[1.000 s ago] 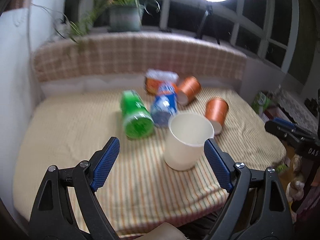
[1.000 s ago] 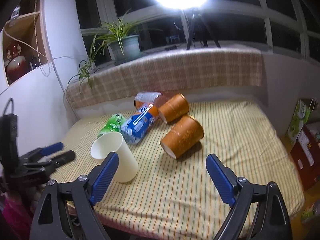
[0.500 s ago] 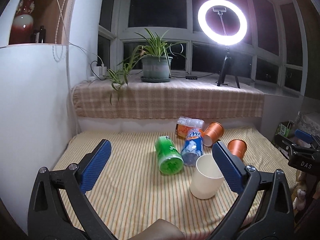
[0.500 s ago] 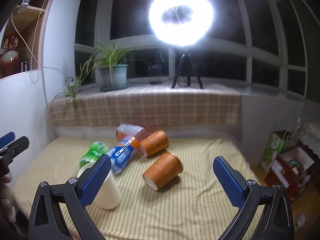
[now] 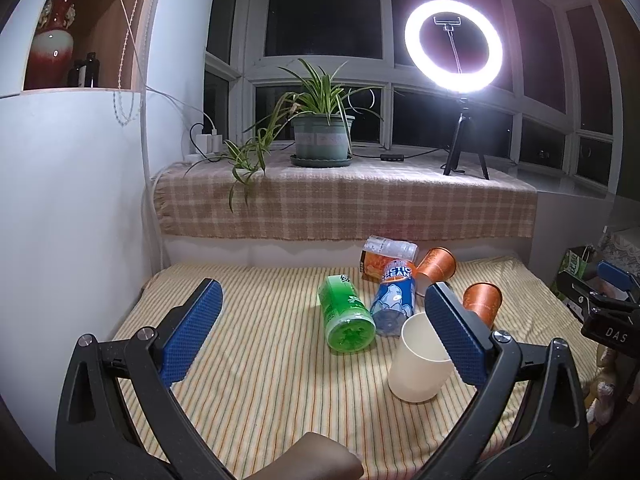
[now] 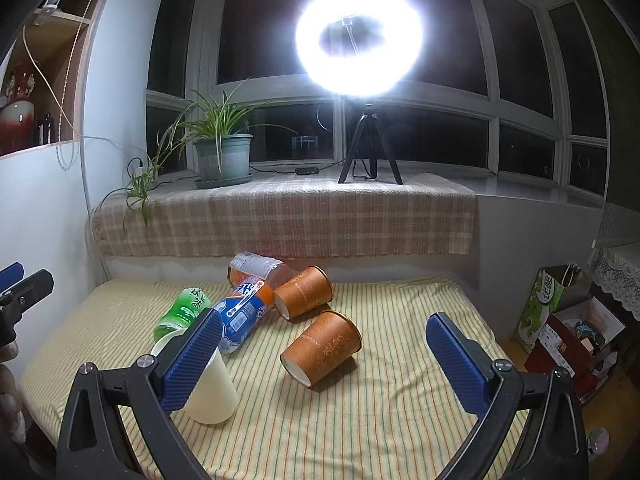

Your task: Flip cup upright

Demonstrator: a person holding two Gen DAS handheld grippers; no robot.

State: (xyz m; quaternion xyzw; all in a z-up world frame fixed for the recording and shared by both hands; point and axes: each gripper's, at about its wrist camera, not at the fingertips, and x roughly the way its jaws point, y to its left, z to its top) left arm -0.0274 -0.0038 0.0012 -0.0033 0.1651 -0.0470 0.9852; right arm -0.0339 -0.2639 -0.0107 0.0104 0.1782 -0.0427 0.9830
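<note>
Both tongs are empty now: left gripper (image 5: 320,334) and right gripper (image 6: 322,360) gape wide and have backed up off the bench (image 5: 256,364) since a second ago. White cup (image 5: 418,364) stands upright, mouth up, near the front edge, so the flip looks done.

Cream cup (image 5: 418,360) stands upright, mouth up, on the striped cloth (image 5: 260,360).

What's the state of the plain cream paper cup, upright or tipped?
Upright. The plain cream paper cup stands on its narrow base on the striped cloth, open mouth up; the right wrist view agrees. Neither gripper touches it.
</note>
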